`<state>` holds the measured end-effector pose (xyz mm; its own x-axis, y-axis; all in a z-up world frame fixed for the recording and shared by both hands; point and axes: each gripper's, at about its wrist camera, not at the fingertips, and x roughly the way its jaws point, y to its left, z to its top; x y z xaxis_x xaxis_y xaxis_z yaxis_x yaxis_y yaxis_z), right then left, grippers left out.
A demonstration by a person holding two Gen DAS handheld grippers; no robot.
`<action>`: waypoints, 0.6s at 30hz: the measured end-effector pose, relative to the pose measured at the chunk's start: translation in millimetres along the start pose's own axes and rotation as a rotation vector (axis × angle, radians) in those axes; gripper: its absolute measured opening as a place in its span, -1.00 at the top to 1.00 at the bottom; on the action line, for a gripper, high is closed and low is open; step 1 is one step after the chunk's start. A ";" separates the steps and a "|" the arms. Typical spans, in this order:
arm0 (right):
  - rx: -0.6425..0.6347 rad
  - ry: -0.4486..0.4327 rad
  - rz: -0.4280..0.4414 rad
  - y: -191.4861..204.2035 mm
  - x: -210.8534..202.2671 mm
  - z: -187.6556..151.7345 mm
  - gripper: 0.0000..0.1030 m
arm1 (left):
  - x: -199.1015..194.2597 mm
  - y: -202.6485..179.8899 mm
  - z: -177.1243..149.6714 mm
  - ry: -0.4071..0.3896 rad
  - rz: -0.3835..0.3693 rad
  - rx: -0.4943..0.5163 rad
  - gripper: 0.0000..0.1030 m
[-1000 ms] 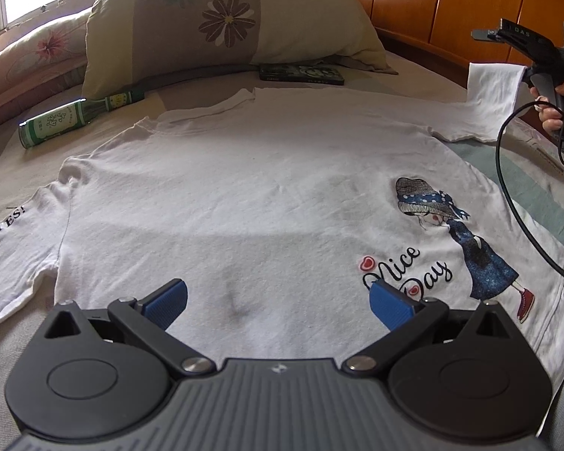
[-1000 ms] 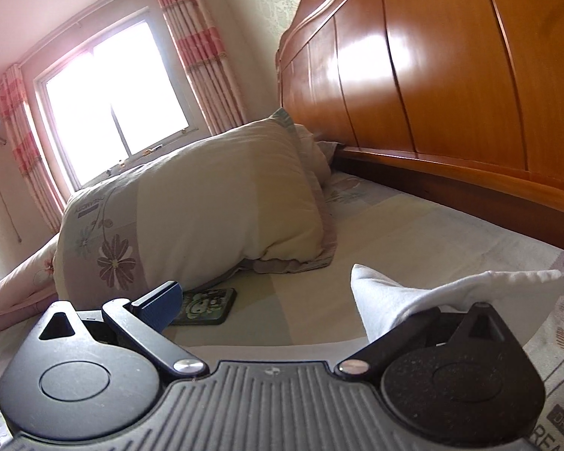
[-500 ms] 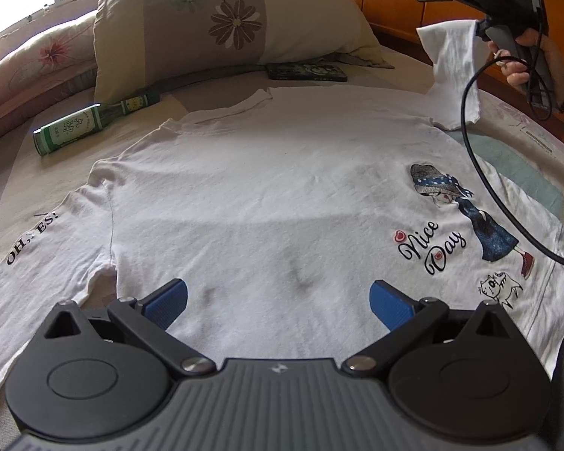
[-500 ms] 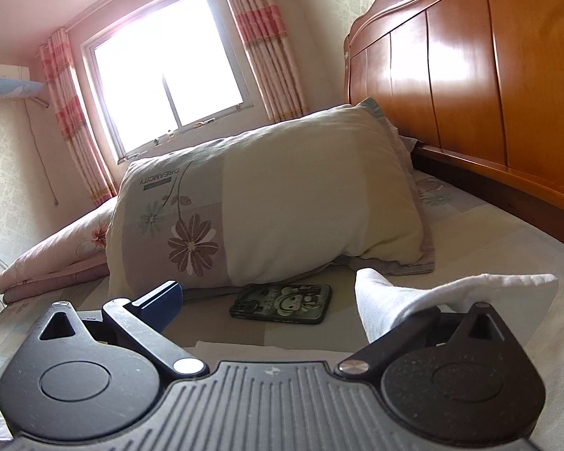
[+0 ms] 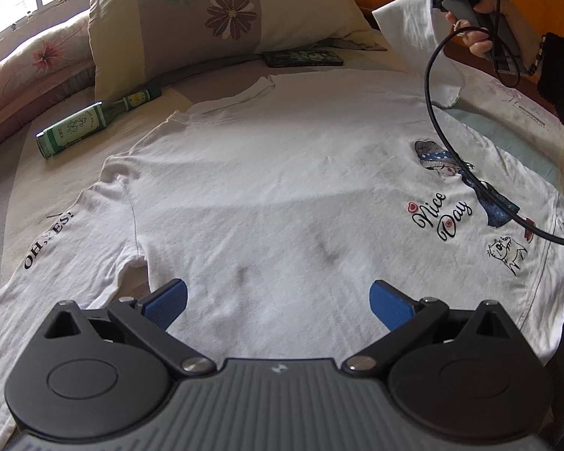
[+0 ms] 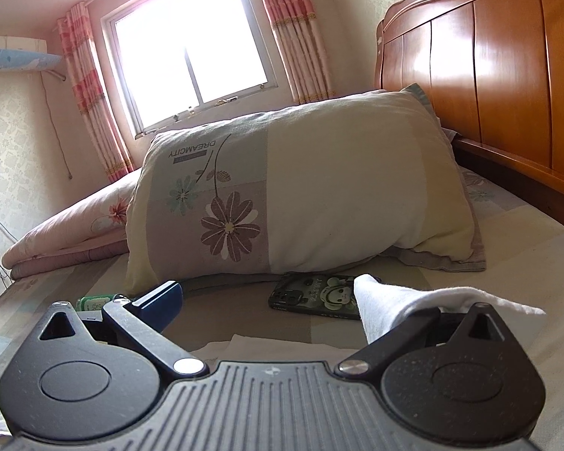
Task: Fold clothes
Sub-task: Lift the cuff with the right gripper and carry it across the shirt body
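One white T-shirt lies flat on the bed, its collar toward the flowered pillow and its long axis running from that pillow to the hem. The right claw, on the headboard side of the pillow, is wide open; the raised sleeve only drapes over one finger. The left claw, also wide open and empty, hovers over the hem, far from the pillow. I judge the sleeve must travel across the chest.

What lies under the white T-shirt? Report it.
Only the bed sheet shows around the T-shirt. Whatever lies beneath the fabric is covered.
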<state>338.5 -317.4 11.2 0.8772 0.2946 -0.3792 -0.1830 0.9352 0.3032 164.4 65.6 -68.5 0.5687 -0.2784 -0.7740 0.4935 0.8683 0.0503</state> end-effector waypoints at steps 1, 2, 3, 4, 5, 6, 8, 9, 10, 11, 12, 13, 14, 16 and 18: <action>-0.004 0.002 0.005 2.9 1.7 -0.7 -1.00 | -0.5 0.4 -0.1 0.000 -0.002 0.000 -0.99; -0.010 0.005 0.004 7.1 4.2 -2.0 -1.00 | -0.8 1.0 -0.2 0.001 -0.003 0.001 -0.99; -0.017 0.007 0.003 11.5 6.8 -3.3 -1.00 | -1.4 1.4 -0.3 0.002 -0.004 0.001 -0.99; -0.031 0.013 -0.002 17.8 10.6 -5.6 -1.00 | -2.1 1.7 -0.5 0.004 -0.002 0.002 -0.99; -0.051 0.017 -0.012 24.9 14.4 -8.2 -1.00 | -2.9 2.0 -0.8 0.003 0.002 0.000 -0.99; -0.075 0.018 -0.026 32.4 17.9 -11.3 -1.00 | -3.5 2.3 -1.1 0.003 0.004 -0.003 -0.99; -0.121 0.022 -0.036 46.6 25.5 -18.1 -1.00 | -4.6 3.4 -2.1 0.009 0.001 -0.011 -0.99; -0.138 0.023 -0.035 53.3 29.0 -21.8 -1.00 | -5.2 3.9 -2.6 0.012 -0.001 -0.014 -0.99; -0.149 0.024 -0.032 59.4 32.3 -25.1 -1.00 | -6.0 4.3 -3.2 0.015 0.000 -0.015 -0.99; -0.158 0.025 -0.026 65.1 35.4 -28.0 -1.00 | -6.7 4.5 -3.8 0.018 0.002 -0.014 -0.99; -0.162 0.027 -0.020 69.9 38.6 -30.7 -1.00 | -7.4 4.6 -4.2 0.020 0.004 -0.012 -0.99; -0.164 0.030 -0.012 73.9 41.4 -33.1 -1.00 | -8.1 4.9 -4.5 0.020 0.006 -0.011 -0.99; -0.161 0.035 0.000 78.0 44.2 -35.4 -1.00 | -8.8 5.2 -4.8 0.019 0.007 -0.011 -0.99; -0.160 0.038 0.018 85.3 48.0 -39.2 -1.00 | -10.7 6.5 -6.0 0.015 0.002 -0.017 -0.99; -0.160 0.034 0.030 91.6 50.0 -41.6 -1.00 | -11.4 7.6 -7.3 0.016 -0.003 -0.022 -0.99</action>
<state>347.1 -208.8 -16.3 0.8550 0.3269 -0.4026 -0.2797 0.9444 0.1729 156.9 78.3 -63.9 0.5567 -0.2749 -0.7839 0.4808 0.8762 0.0342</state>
